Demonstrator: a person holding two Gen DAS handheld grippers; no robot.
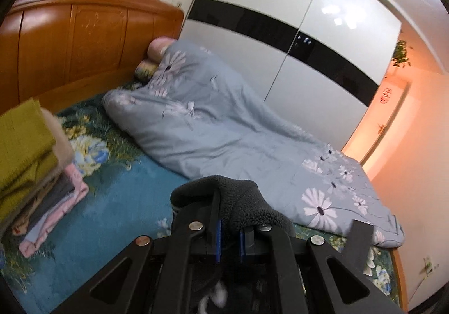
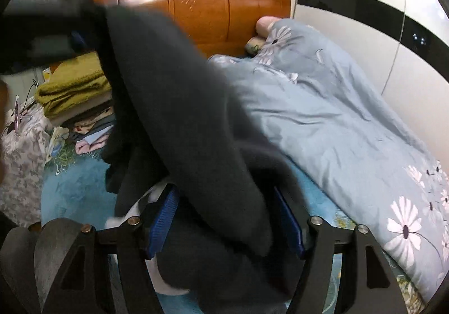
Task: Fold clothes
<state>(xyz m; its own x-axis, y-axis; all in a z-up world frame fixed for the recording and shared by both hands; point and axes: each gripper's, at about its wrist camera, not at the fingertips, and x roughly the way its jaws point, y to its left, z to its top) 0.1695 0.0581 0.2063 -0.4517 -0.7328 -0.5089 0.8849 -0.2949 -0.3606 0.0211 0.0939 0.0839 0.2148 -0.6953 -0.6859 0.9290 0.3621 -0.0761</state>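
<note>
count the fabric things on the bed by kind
dark fleece garment, held up: 1
stack of folded clothes: 1
floral duvet: 1
pillows at the headboard: 2
total: 5

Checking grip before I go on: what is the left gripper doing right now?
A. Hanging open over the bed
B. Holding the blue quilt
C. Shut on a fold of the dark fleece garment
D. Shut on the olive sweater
C: in the left wrist view the left gripper has its blue pads close together, pinching the dark fleece garment.
</note>
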